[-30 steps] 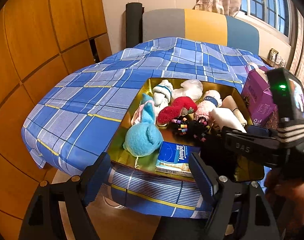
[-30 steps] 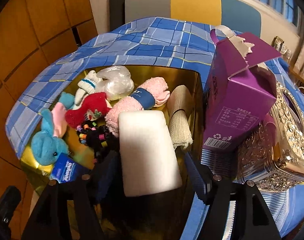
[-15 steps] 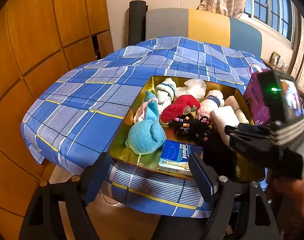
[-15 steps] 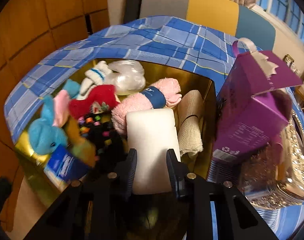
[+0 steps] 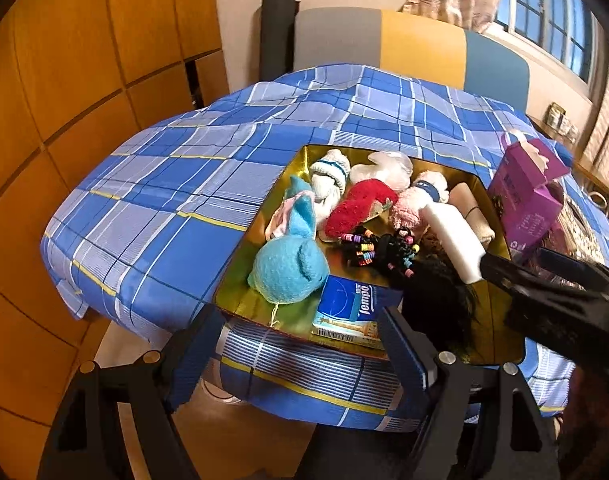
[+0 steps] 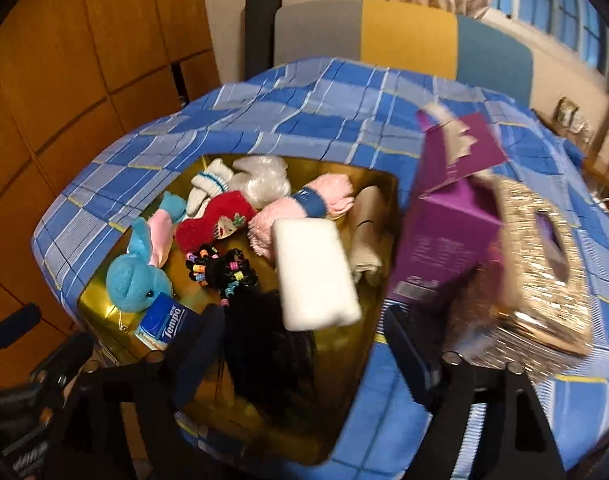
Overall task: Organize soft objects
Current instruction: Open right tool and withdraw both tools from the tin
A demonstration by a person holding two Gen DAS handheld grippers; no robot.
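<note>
Two claws: both hovering at the near edge of the gold tray [image 5: 240, 264], nothing carried.
Right claw [image 6: 300, 334]: jaws have just been opening and are standing wide; the white sponge [image 6: 314, 270] is lying beyond the tips, not pinched, so it is reading as released.
Left claw [image 5: 296, 344]: jaws spread apart, empty, waiting low over the checked cloth [image 5: 176, 208] on the desk.
Sponge placing: resting inside the tray, leaning against the pink towel roll [image 6: 304, 204], beside the beige roll [image 6: 368, 236], its near end over something dark.
Other tray contents: blue plush toy [image 5: 288, 264], red sock [image 5: 360, 208], hair ties [image 5: 380, 248], tissue pack [image 5: 346, 306].
Outside tray: purple box [image 6: 448, 216] just beside its right wall.
Meaning: sponge drop-off looking finished; right hand appearing free for whatever soft item remains.
</note>
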